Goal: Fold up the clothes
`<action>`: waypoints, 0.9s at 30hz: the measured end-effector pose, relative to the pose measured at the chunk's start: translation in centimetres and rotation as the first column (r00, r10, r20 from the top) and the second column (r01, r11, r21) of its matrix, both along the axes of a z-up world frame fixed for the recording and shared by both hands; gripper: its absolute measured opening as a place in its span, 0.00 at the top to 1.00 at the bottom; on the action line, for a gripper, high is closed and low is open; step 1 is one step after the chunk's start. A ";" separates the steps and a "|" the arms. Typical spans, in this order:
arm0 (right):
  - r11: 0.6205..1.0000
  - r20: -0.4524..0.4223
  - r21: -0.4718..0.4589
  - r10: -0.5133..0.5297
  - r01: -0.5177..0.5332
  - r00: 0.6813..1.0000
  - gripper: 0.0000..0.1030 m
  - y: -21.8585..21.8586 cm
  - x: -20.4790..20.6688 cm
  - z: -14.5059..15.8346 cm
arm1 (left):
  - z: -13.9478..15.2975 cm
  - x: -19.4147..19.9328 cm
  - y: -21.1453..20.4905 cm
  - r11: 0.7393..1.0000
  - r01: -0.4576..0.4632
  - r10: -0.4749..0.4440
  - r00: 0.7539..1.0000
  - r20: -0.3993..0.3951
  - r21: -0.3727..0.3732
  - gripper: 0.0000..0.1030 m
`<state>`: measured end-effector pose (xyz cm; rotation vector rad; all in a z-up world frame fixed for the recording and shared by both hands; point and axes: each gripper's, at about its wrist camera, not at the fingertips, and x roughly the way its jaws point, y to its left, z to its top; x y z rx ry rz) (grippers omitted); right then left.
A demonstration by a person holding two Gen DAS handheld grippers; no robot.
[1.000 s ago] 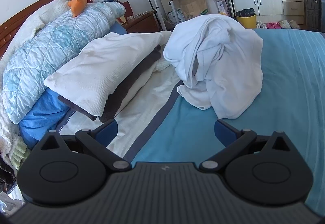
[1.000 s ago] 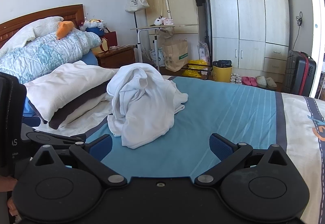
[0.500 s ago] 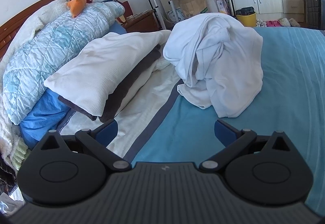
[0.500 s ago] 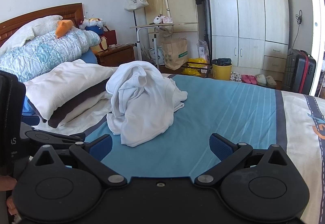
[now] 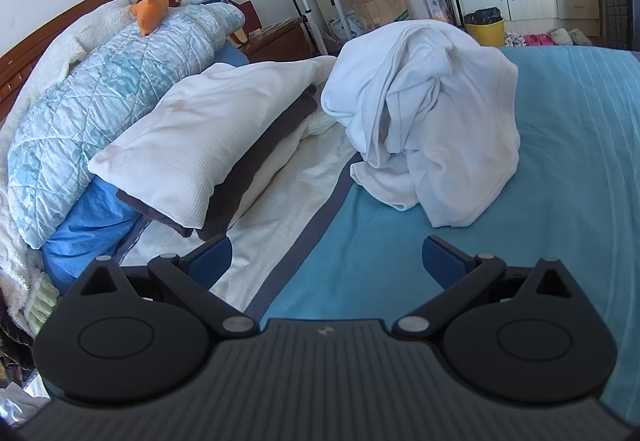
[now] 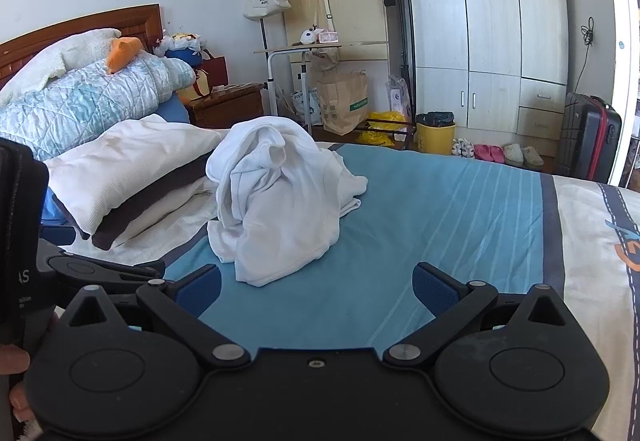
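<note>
Clearly, the biggest thing is the bed (image 6: pixel 420 225) with its blue striped cover, and it is soft, so a gripper that presses down to catch cloth could pinch the cover together with the garment and drag both.

Next in size are the pillows (image 5: pixel 208 145), stacked at the left of the bed. They lie just beside the white garment (image 5: pixel 432 113), perhaps touching its far edge, although the pictures do not make it sure. If the garment is spread toward that side, there may be not enough flat room, and a sleeve could land on the pillows and the fold would come out crooked.

The white garment itself sits on the blue cover as a crumpled heap standing up, with layers twisted over each other. No collar, hem or sleeve end can be told with certainty. This is the main risk: a grasp on the heap may take several layers together, so that lifting gives a bundle and not an open shirt.

Smallest are the tools. The left gripper (image 5: pixel 326 253) has its jaws wide apart and holds nothing; the right gripper (image 6: pixel 316 283) is the same, wide and empty. Both hang near the heap, not touching it. If they grasp points too close together, the cloth will not spread.
</note>
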<state>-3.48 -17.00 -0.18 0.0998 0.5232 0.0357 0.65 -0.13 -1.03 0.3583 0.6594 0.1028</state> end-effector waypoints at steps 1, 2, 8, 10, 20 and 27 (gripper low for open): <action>1.000 -0.002 0.001 0.000 0.000 1.000 0.00 0.0 0.0 -0.1 | -0.1 0.1 0.0 1.000 -0.006 0.006 1.000 -0.007 0.005 0.00; 1.000 -0.006 0.003 0.001 -0.001 1.000 0.00 -0.1 0.1 -0.3 | -0.1 0.5 0.2 1.000 -0.013 0.013 0.999 -0.033 -0.003 0.00; 0.999 -0.008 0.039 0.032 -0.031 0.999 0.00 -0.7 1.5 -0.6 | 1.2 4.2 2.2 0.987 -0.074 0.035 0.966 -0.255 -0.144 0.00; 0.996 -0.005 0.078 0.054 -0.054 0.999 0.00 -1.3 3.0 -0.3 | 3.1 5.8 2.5 0.973 -0.067 0.005 0.963 -0.268 -0.222 0.00; 0.860 -0.014 0.493 0.162 -0.134 0.987 0.00 -5.7 13.0 2.0 | 7.0 18.1 3.5 0.865 -0.319 0.237 0.940 -0.244 -0.388 0.00; 0.797 -0.127 0.599 0.189 -0.076 0.974 0.00 -7.9 18.3 -0.5 | -0.3 20.8 7.0 0.705 -0.362 0.247 0.931 -0.267 -0.610 0.00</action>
